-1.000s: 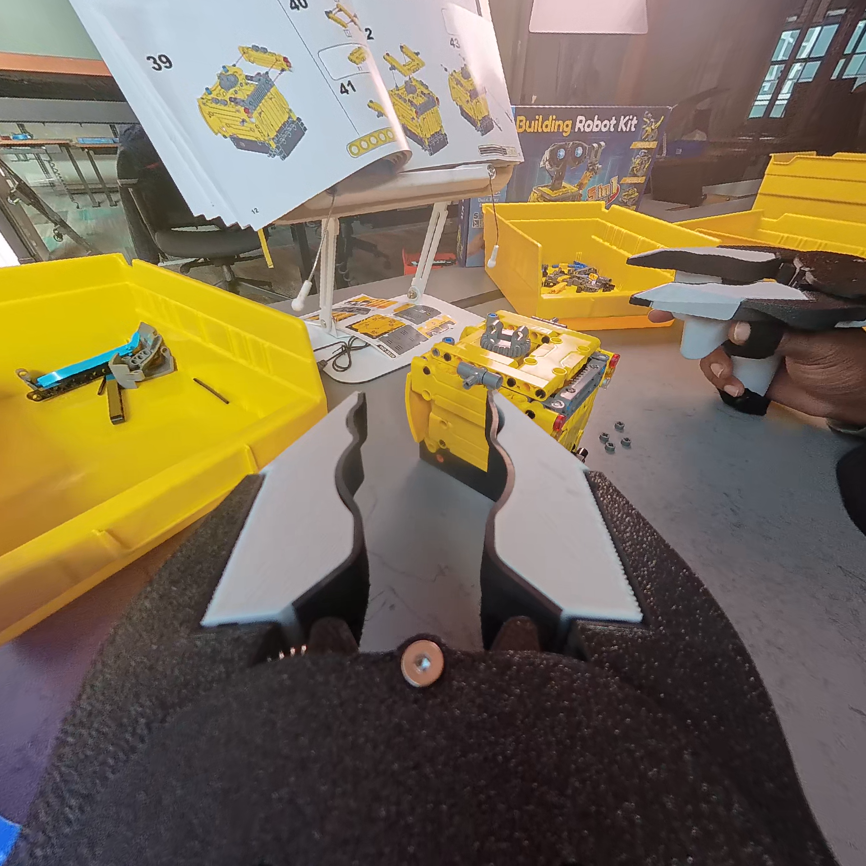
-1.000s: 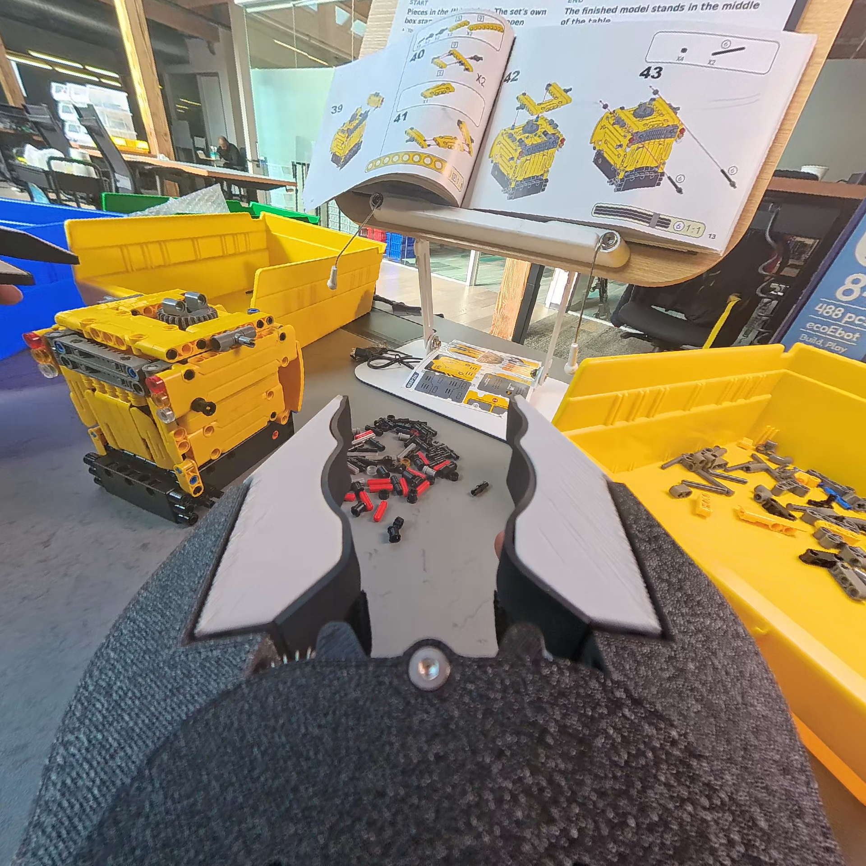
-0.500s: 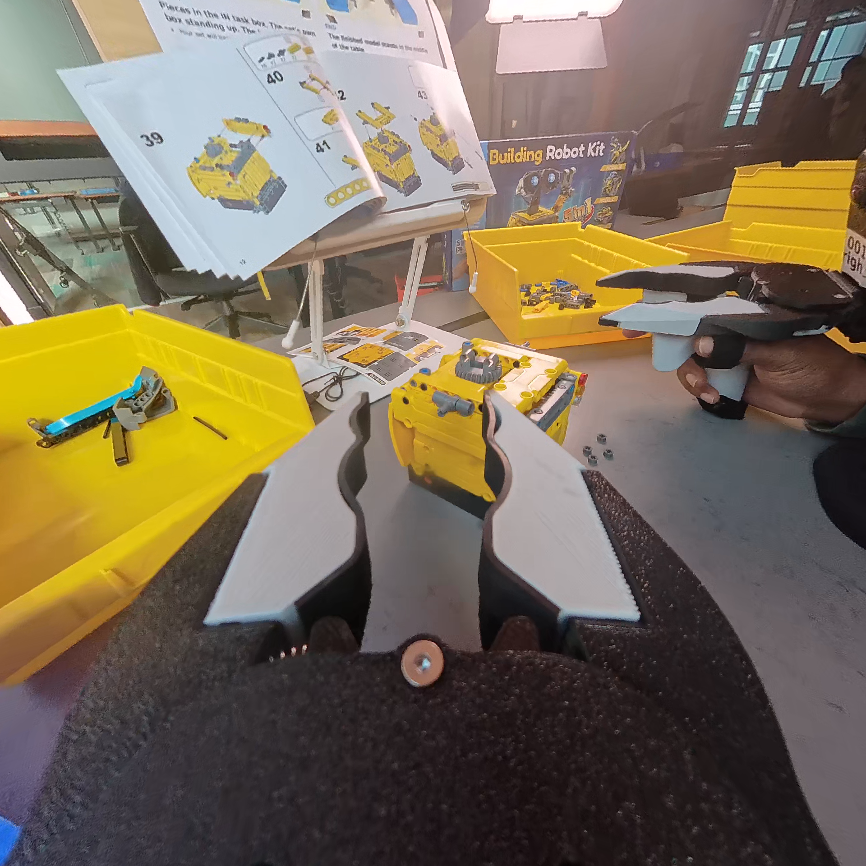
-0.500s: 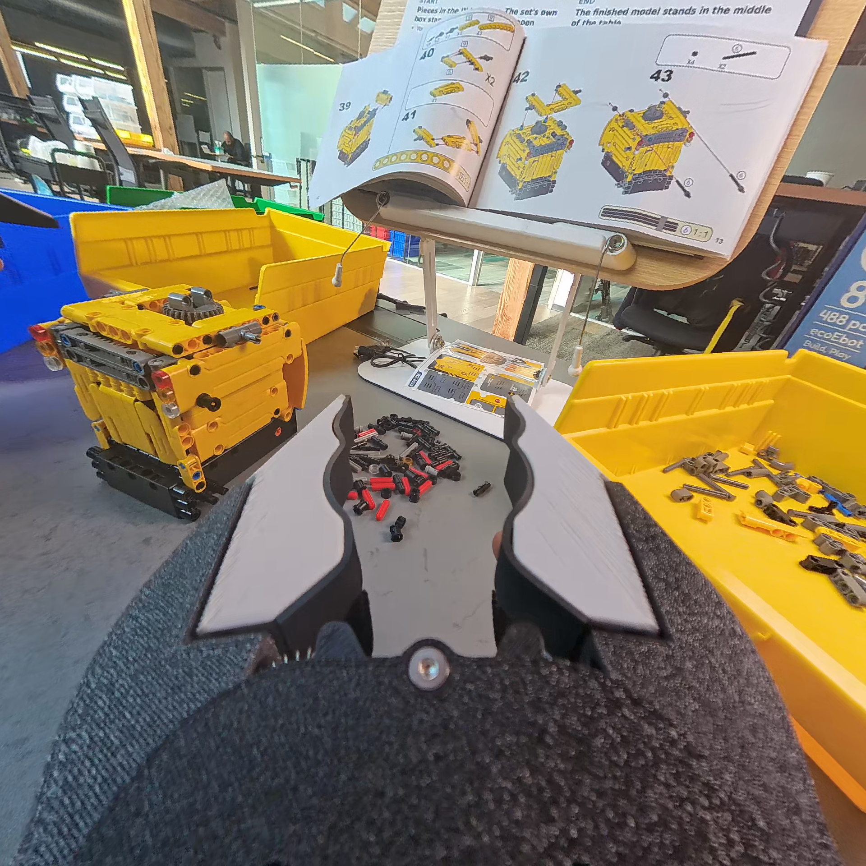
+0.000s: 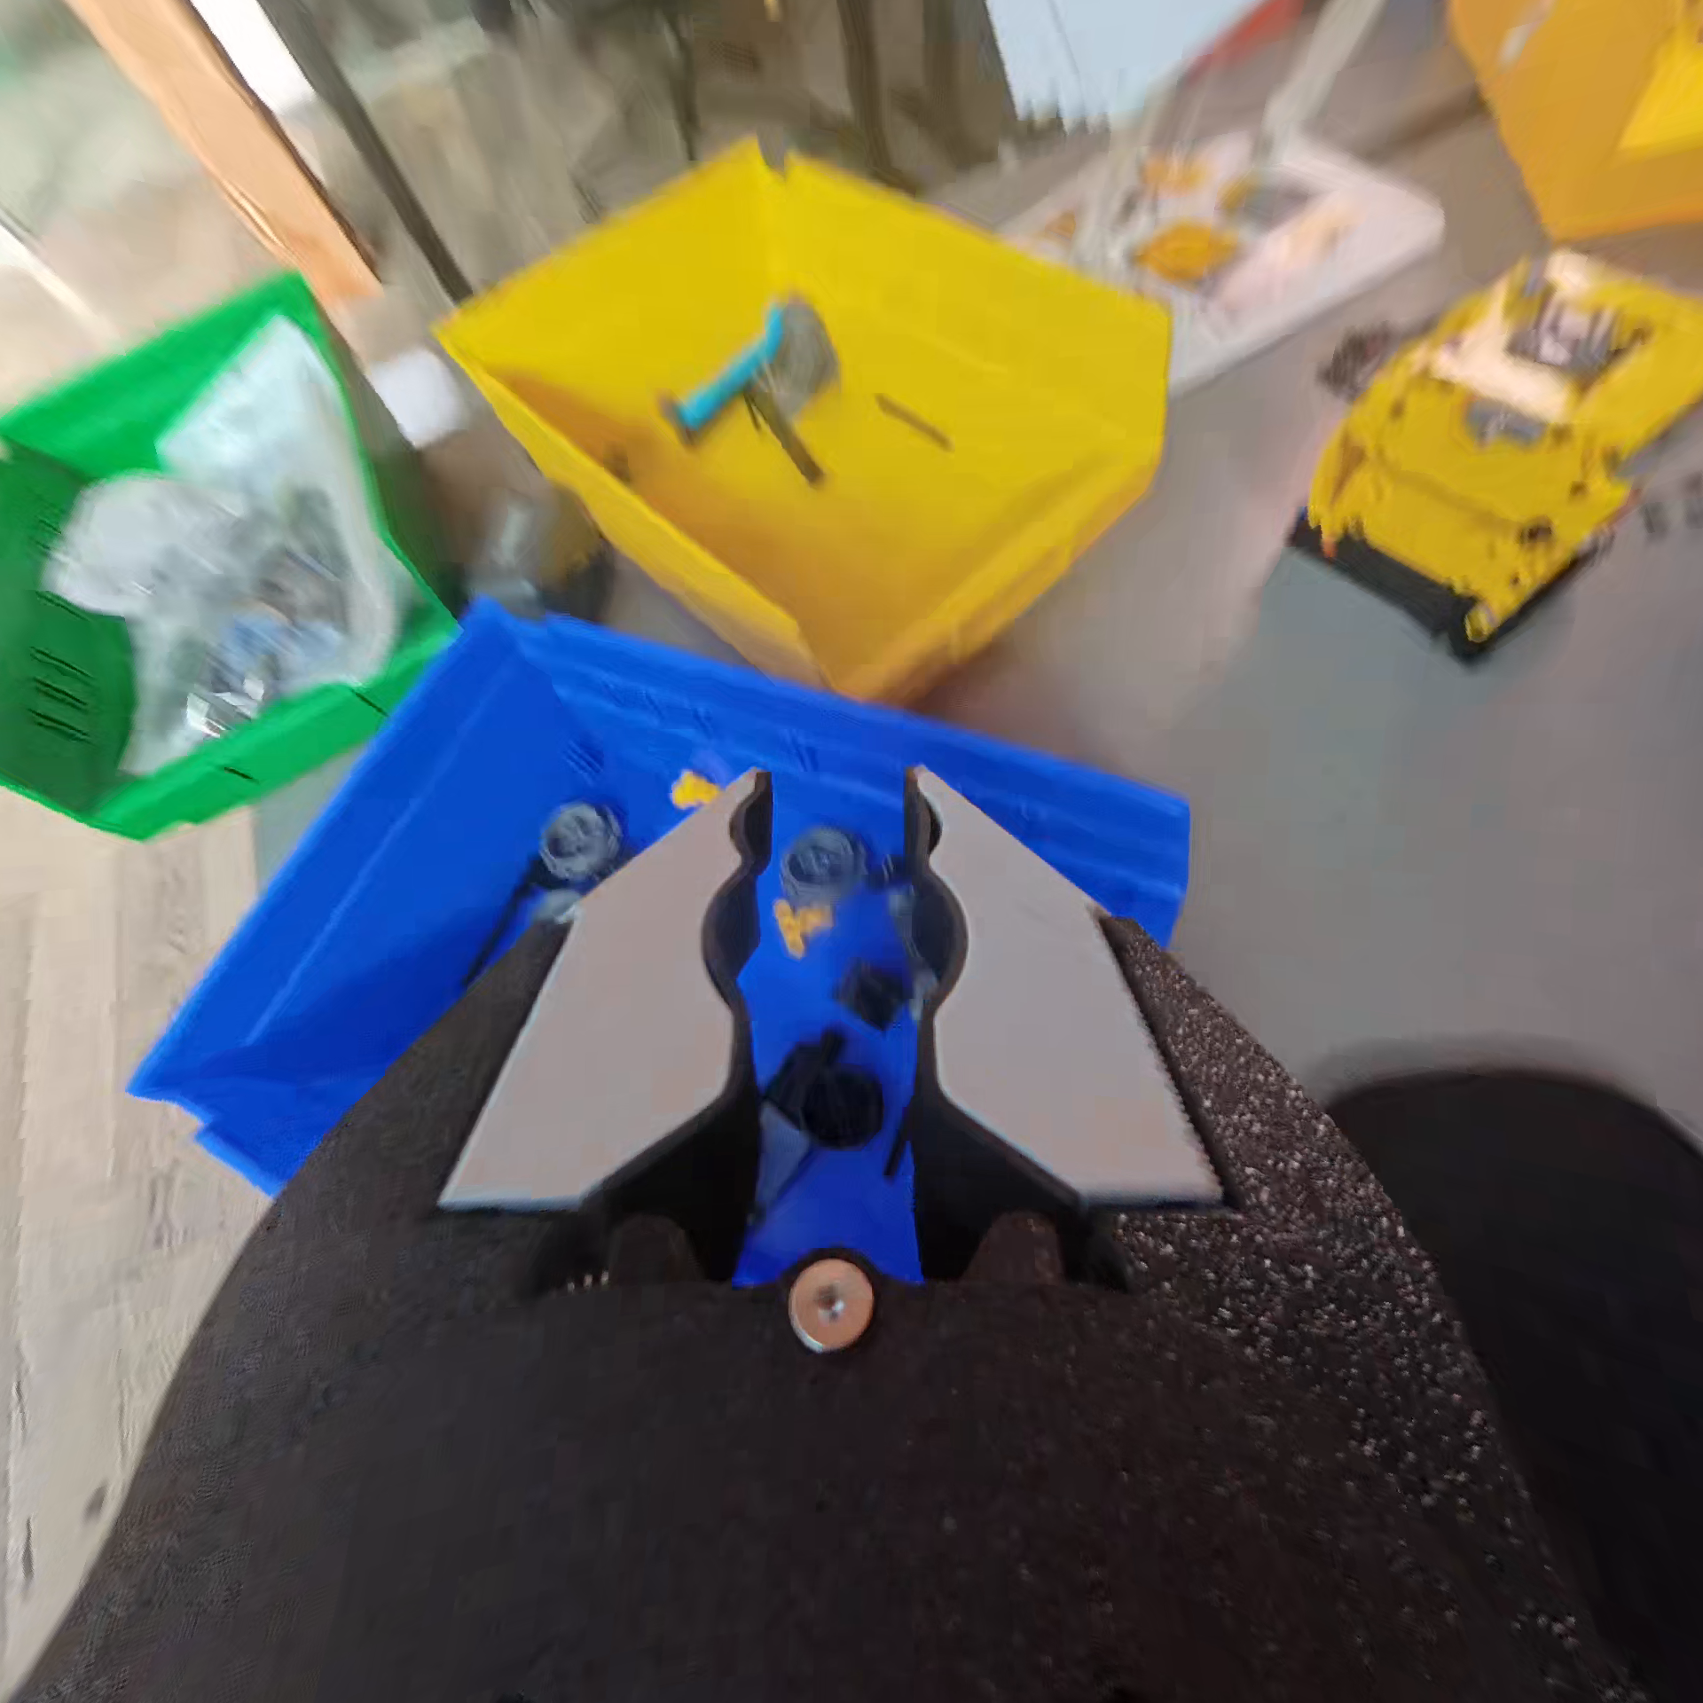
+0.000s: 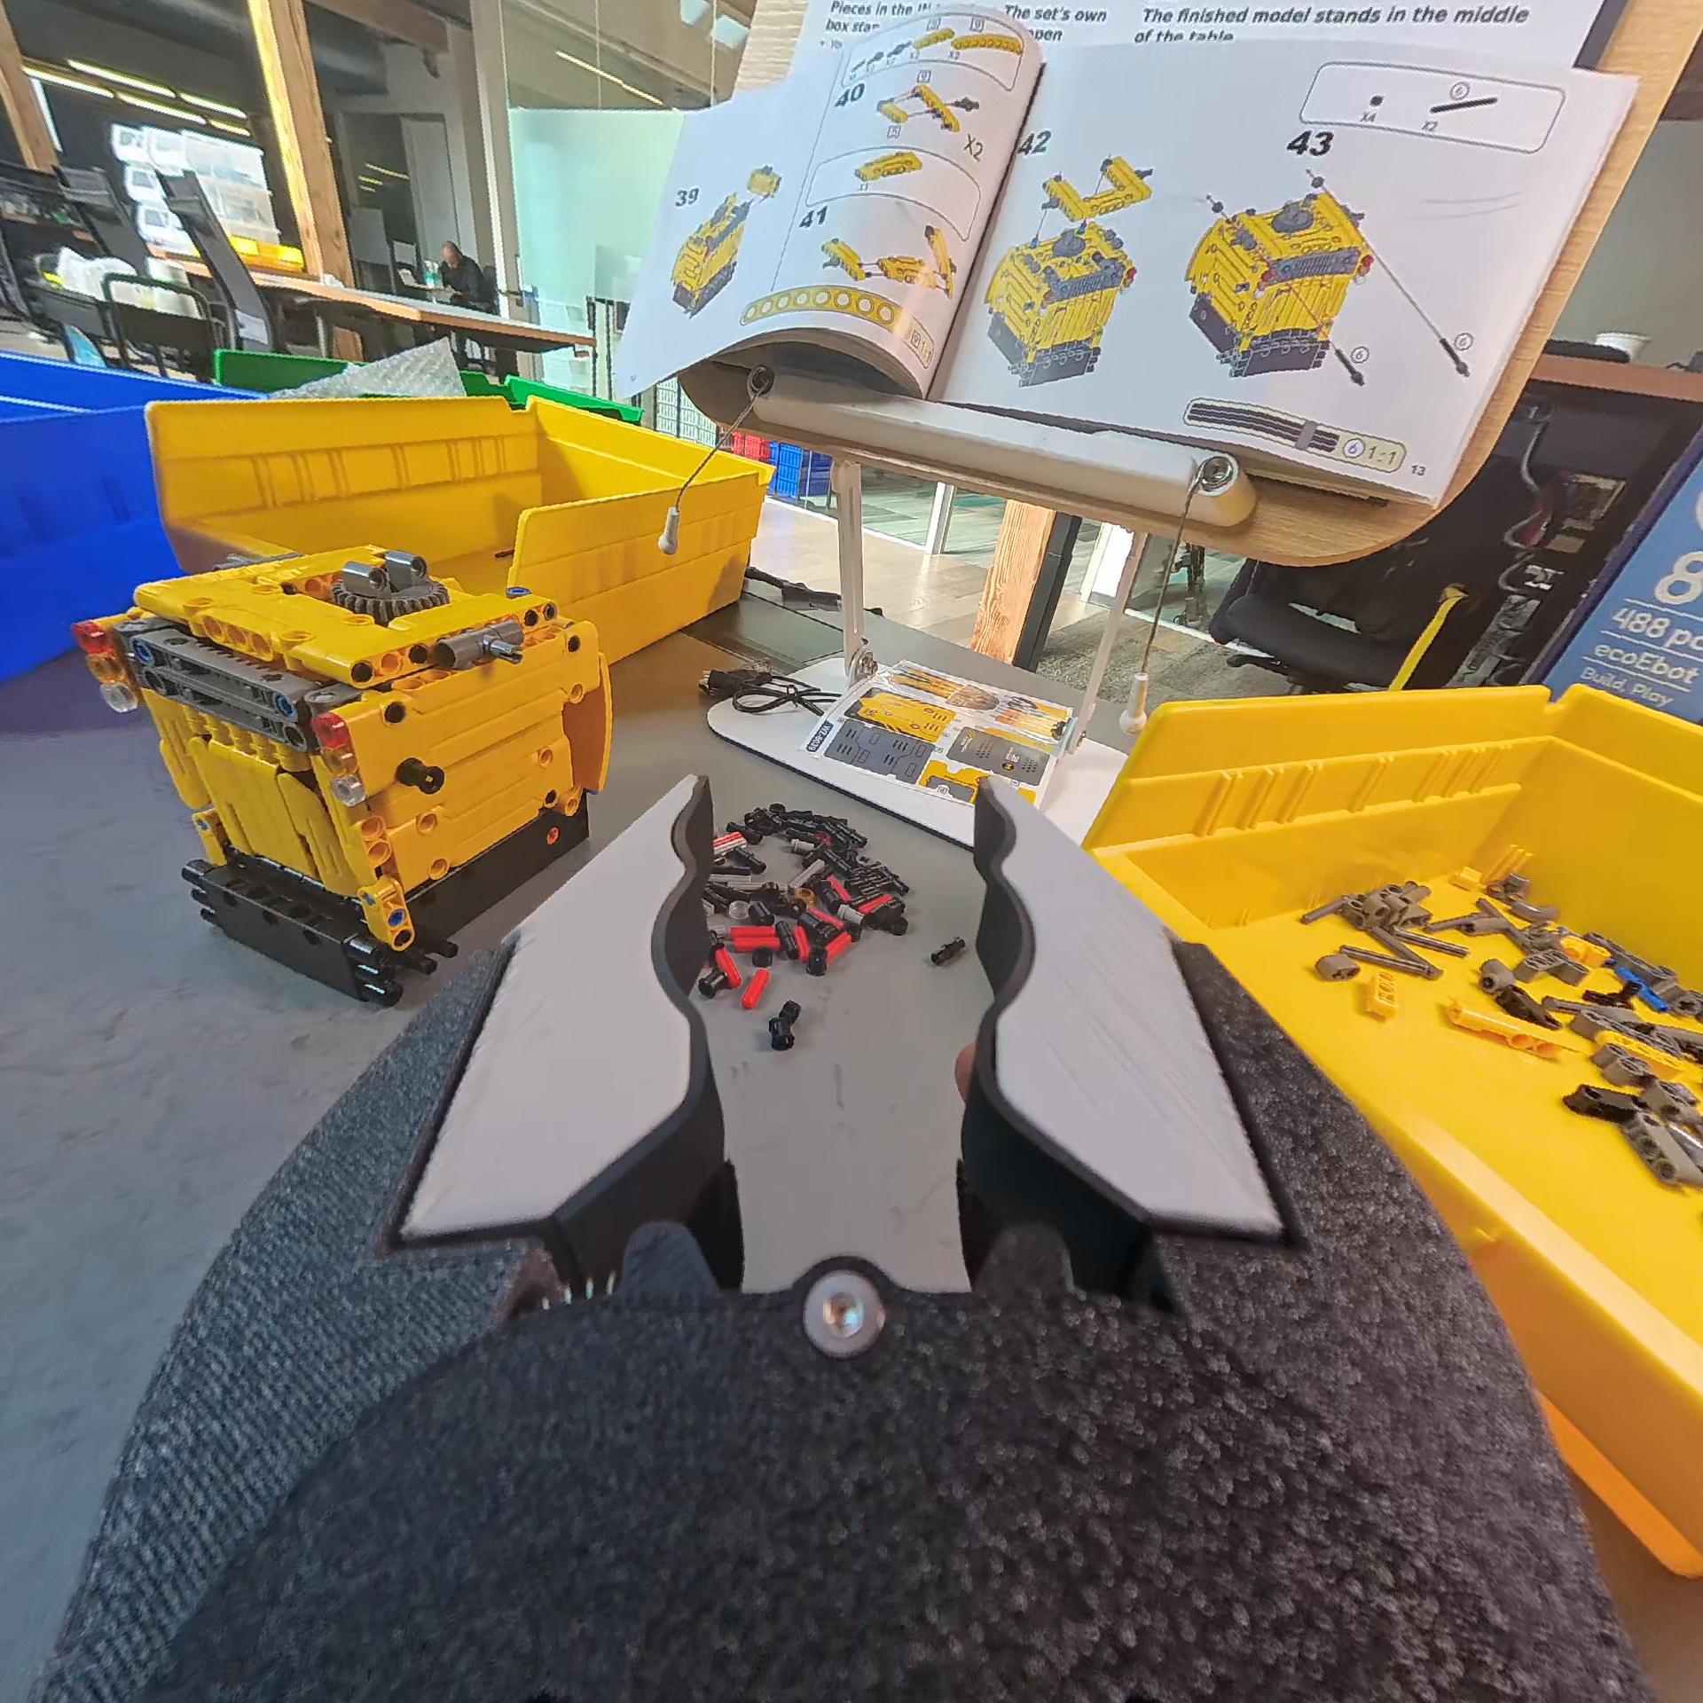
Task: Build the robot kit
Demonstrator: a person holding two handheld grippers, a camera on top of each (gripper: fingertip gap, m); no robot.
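My left gripper (image 5: pixel 837 800) is open and empty above a blue bin (image 5: pixel 405 931) that holds small clear, yellow and black pieces (image 5: pixel 818 864); this view is blurred. My right gripper (image 6: pixel 840 802) is open and empty, low over the grey table, pointing at a pile of small black and red pins (image 6: pixel 800 898). A yellow brick-built model on a black base (image 6: pixel 359 737) stands left of the right gripper. It also shows at the right in the left wrist view (image 5: pixel 1493 461).
A yellow bin (image 5: pixel 968 479) with a blue-and-grey part lies beyond the blue bin, a green bin (image 5: pixel 55 663) with plastic bags to its left. A yellow bin of grey parts (image 6: pixel 1438 1060) sits right of the right gripper. An open instruction booklet on a stand (image 6: pixel 1106 240) stands behind. Tip to tip, the grippers are about 45 centimetres apart.
My left gripper has swung sharply left and down, from facing the yellow model to over the blue bin. My right gripper has moved slightly closer to the pins. Both stay open.
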